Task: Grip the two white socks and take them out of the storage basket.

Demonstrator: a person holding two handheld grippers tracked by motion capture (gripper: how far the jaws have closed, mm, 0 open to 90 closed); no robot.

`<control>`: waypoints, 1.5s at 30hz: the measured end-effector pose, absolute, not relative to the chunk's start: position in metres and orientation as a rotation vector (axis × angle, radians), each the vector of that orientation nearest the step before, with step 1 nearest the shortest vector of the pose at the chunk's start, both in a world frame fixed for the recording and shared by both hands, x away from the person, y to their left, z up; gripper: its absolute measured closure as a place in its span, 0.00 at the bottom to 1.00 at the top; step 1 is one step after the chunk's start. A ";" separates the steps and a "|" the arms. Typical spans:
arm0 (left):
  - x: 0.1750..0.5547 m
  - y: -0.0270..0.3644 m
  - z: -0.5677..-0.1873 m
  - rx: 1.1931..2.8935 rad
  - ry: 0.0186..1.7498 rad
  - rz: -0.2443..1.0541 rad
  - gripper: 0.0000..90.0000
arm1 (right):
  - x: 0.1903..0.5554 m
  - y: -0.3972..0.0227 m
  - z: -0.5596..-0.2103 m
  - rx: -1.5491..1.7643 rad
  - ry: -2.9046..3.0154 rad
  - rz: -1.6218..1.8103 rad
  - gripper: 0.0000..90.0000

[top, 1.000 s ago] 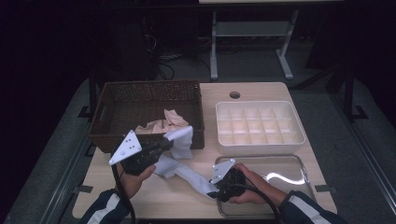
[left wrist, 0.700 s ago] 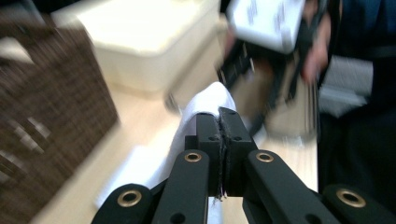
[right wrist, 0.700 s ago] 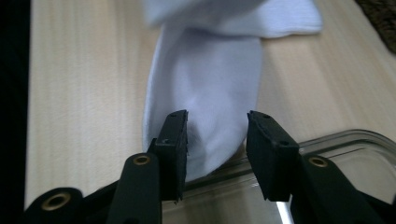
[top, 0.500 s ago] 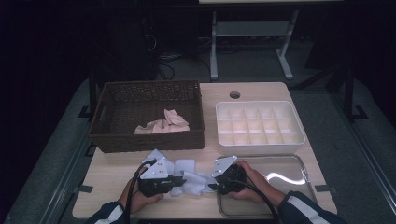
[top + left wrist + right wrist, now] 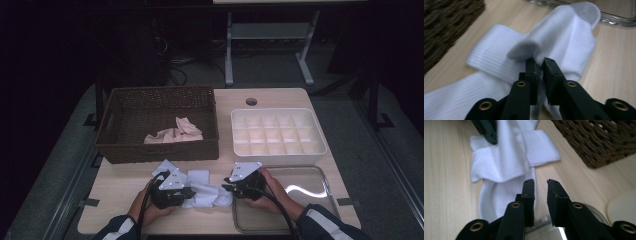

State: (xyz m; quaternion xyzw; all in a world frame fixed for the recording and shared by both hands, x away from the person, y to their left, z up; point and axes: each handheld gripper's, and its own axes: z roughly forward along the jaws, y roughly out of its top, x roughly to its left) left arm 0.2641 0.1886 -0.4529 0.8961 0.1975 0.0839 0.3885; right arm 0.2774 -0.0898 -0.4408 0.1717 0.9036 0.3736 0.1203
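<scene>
A white sock (image 5: 207, 192) lies bunched on the table's front between both grippers. My left gripper (image 5: 192, 192) is low on its left side. In the left gripper view, the jaws (image 5: 539, 62) stand almost together and pinch a raised fold of the sock (image 5: 564, 37); they have just been opening slightly. My right gripper (image 5: 226, 187) points at the sock from the right. Its jaws (image 5: 540, 185) have just been closing; a gap stays and nothing is between them. The sock (image 5: 499, 165) lies ahead and left of them, with the left gripper's jaw (image 5: 485, 130) at its far end.
A brown wicker basket (image 5: 157, 150) stands behind the sock with a pink cloth (image 5: 175, 131) inside. A white compartment tray (image 5: 280, 152) is at the back right. A shiny metal tray (image 5: 310, 210) lies under my right hand.
My left gripper has come down from in front of the basket to the table with the sock. The sock now lies folded over itself. The right gripper's jaws stand narrower.
</scene>
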 end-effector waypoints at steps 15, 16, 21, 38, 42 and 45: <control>0.270 0.189 -0.461 2.307 0.577 0.197 0.56 | 0.280 -0.057 -0.460 0.352 2.778 0.983 0.79; 0.271 0.188 -0.463 2.324 0.578 0.198 0.59 | 0.280 -0.057 -0.460 0.352 2.776 0.981 0.79; 0.278 0.196 -0.463 2.315 0.593 0.189 0.75 | 0.281 -0.062 -0.459 0.371 2.779 0.966 0.78; 0.280 0.189 -0.463 2.323 0.591 0.185 0.77 | 0.297 -0.097 -0.458 0.595 2.789 0.928 0.78; 0.282 0.184 -0.463 2.325 0.572 0.174 0.78 | 0.297 -0.104 -0.459 0.620 2.784 0.939 0.78; 0.283 0.184 -0.460 2.331 0.546 0.201 0.88 | 0.294 -0.102 -0.458 0.606 2.768 0.919 0.78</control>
